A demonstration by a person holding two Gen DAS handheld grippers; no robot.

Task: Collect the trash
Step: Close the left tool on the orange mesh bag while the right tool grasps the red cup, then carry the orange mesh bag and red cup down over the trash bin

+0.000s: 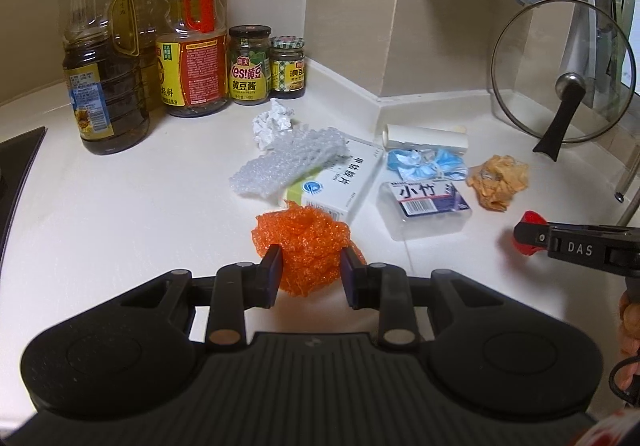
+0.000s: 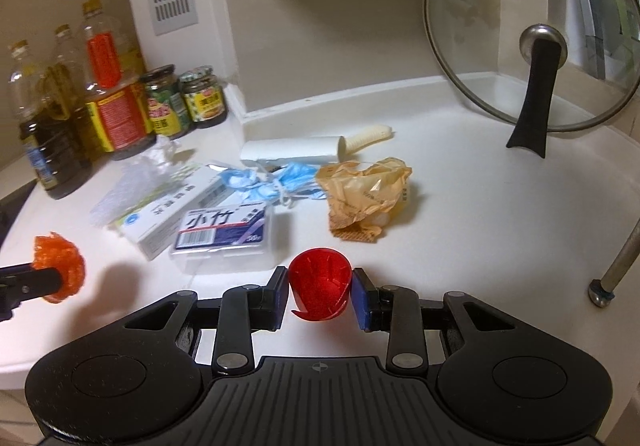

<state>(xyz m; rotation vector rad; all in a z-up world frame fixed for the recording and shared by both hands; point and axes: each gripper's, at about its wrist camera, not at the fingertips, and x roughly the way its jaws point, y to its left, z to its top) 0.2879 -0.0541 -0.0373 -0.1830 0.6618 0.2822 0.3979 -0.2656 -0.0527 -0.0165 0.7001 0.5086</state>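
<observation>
Left wrist view: the left gripper is pinching an orange mesh wad, while the right gripper is clamping a red cup, both apparently gathering trash.

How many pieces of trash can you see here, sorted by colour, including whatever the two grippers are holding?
Orange: 1, crumpled orange plastic mesh wad
Red: 1, small red plastic cup
White or clear: 5, crumpled white paper ball, bubble wrap sheet, white cardboard box, clear plastic toothpick box, white paper roll
Blue: 1, crumpled blue face mask
Tan: 1, crumpled tan wrapper
Total: 9
</observation>
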